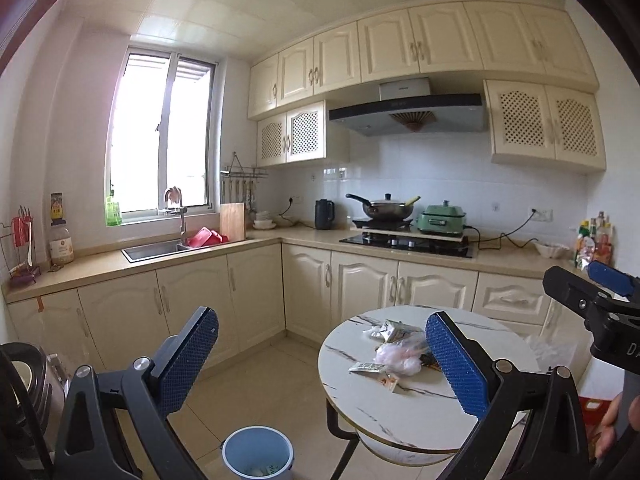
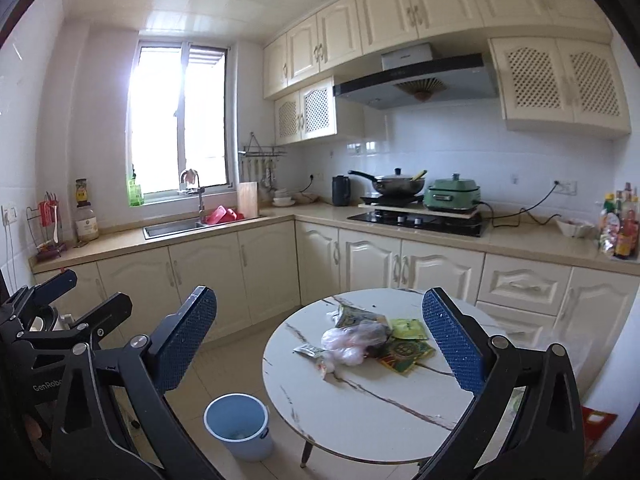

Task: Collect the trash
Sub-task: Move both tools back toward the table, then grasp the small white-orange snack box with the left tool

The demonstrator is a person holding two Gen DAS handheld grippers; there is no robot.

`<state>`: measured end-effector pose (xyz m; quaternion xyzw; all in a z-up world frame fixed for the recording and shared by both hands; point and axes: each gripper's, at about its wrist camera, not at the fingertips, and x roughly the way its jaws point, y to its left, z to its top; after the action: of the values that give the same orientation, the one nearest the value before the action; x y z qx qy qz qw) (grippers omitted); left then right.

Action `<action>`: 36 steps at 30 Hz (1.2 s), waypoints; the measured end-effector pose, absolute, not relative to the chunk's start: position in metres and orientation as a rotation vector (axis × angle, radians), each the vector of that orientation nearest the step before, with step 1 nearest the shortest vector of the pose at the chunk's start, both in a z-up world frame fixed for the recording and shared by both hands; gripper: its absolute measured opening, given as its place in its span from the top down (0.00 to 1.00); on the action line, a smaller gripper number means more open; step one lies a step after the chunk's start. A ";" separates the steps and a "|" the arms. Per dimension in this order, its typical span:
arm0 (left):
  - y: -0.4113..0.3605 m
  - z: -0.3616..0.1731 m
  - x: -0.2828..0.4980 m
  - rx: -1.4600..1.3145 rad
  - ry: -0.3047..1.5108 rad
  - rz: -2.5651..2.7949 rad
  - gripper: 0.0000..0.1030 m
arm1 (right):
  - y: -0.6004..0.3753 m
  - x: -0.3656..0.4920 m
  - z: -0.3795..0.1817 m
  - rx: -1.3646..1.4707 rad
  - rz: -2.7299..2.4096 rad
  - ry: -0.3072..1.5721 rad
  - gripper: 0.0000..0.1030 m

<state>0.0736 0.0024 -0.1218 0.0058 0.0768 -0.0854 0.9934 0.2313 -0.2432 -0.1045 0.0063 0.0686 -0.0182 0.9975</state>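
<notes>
A heap of trash lies on a round white marble-look table point(image 1: 420, 412) point(image 2: 372, 412): a crumpled pinkish plastic bag point(image 1: 398, 356) point(image 2: 352, 344), green and yellow snack wrappers point(image 2: 406, 346) point(image 1: 394, 330) and a small sachet point(image 1: 366, 367) point(image 2: 308, 350). A blue bin point(image 1: 258, 454) point(image 2: 236, 422) stands on the floor left of the table, with a few scraps inside. My left gripper point(image 1: 322, 364) is open and holds nothing, well back from the table. My right gripper point(image 2: 320, 340) is open and holds nothing too, level and above the table's near side.
L-shaped cream cabinets carry a sink point(image 1: 154, 250), a hob with a wok point(image 1: 386, 208) and a green cooker point(image 1: 442, 218). Bottles point(image 2: 622, 228) stand at the counter's right end. An appliance point(image 1: 28, 392) sits low left. A hand point(image 1: 618, 420) shows at the right edge.
</notes>
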 end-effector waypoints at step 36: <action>-0.112 -0.169 0.355 0.090 0.554 -0.280 0.01 | -0.381 0.389 -0.233 0.126 -0.205 0.483 0.00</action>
<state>0.3546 -0.1124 -0.1689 0.0441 0.2724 -0.1378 0.9513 0.3894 -0.3810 -0.2329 0.0624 0.2387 -0.1011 0.9638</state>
